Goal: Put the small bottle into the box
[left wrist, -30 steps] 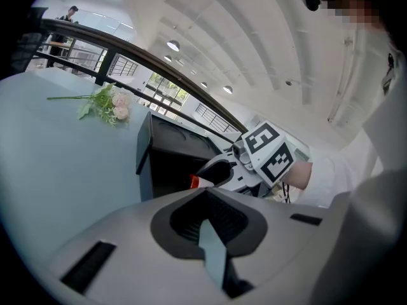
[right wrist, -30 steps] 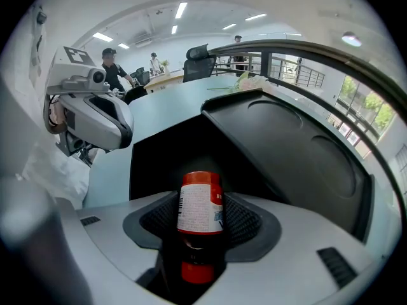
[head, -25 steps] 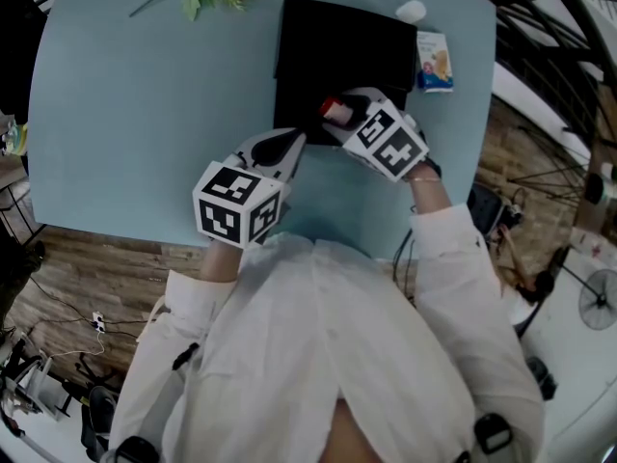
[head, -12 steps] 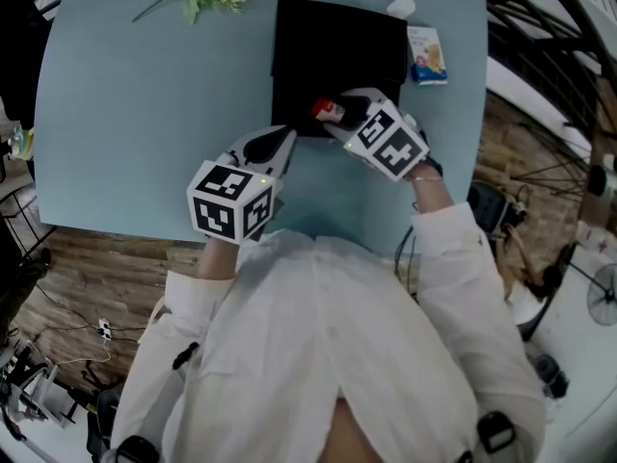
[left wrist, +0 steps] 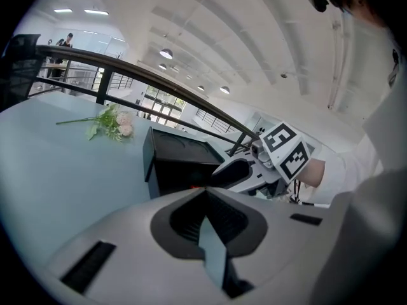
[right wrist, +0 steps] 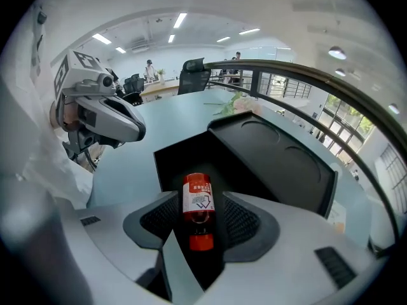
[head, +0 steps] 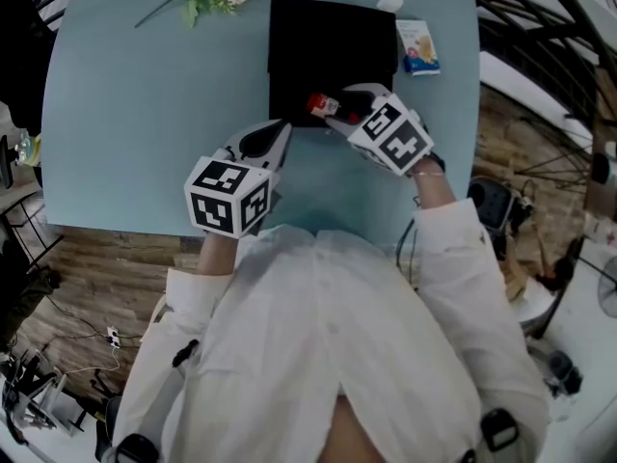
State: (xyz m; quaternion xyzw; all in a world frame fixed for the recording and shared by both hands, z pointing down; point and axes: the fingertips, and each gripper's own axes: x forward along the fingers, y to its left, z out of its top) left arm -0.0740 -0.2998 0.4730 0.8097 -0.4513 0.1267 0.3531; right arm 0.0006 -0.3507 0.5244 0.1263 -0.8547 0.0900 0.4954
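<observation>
We wear a white long-sleeved shirt (head: 328, 345), its sleeves (head: 453, 249) loose and creased down to the wrists. Our left gripper (head: 279, 129) and right gripper (head: 339, 112) share one build — smooth pale-grey shells, broad and rounded, with dark ribbed pads (right wrist: 238, 220) set into the jaw faces and narrow black slots (left wrist: 89, 267) on the shell. Each carries a white cube (head: 229, 197) printed with black square markers.

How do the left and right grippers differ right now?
Left gripper: fingers shut, empty. Right gripper: fingers apart, small bottle between them with slim gaps. Left hangs over the table, short of the box; right reaches over the box. Both point toward the box.
</observation>
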